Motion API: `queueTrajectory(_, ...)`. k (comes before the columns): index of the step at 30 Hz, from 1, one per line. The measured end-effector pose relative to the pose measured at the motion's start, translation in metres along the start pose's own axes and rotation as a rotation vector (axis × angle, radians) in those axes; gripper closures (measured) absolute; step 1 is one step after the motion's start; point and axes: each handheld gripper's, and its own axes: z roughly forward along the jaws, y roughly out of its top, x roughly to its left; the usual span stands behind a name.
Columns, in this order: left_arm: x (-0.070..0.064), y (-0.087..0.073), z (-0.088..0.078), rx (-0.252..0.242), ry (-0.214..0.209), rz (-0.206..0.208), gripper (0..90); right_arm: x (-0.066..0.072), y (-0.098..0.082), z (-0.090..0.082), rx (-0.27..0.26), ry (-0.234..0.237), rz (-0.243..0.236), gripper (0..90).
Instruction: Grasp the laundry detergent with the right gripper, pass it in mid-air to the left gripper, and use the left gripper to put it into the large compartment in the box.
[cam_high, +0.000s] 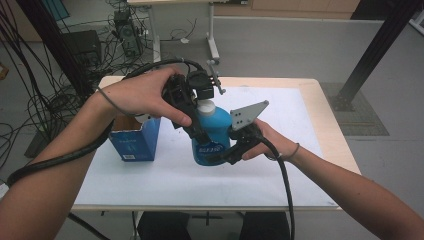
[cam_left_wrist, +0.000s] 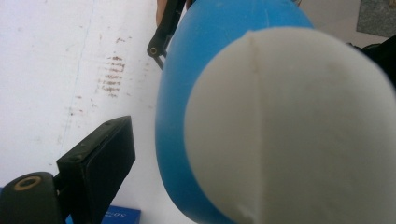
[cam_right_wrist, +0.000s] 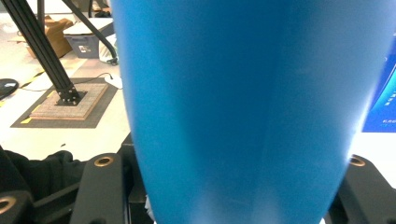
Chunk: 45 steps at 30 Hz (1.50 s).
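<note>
A blue bottle with a white cap stands on the white mat at mid-table. My right gripper comes from the right and is shut on the bottle's body. In the right gripper view the bottle sits between both black fingers, which press its sides. My left gripper reaches down from the upper left, its jaws standing around the cap. The left gripper view has the cap and the bottle's shoulder very close. One finger stands clear of them; the other is hidden.
An open blue carton stands on the mat left of the bottle, under my left wrist. The wooden table edge runs along the right. A black frame post rises at the far right, and cables lie on the floor at the left.
</note>
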Motion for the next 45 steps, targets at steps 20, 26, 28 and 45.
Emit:
queueTrajectory(20,-0.0028,-0.0005,-0.0029,-0.005,0.003,0.007,9.3,0.0021,0.0017,-0.0005,0.007,-0.005,-0.011,39.8)
queueTrajectory(26,-0.0025,-0.0013,-0.0035,-0.001,0.005,0.006,9.3,0.0017,0.0012,-0.0004,0.01,-0.007,-0.012,39.8)
queueTrajectory(28,-0.0023,-0.0015,-0.0039,-0.001,0.005,0.008,9.3,0.0015,0.0014,-0.0006,0.01,-0.007,-0.011,39.8)
queueTrajectory(45,-0.0011,-0.0038,-0.0049,-0.003,0.006,0.0,9.3,0.0011,0.0021,0.0005,0.013,-0.008,-0.012,39.8)
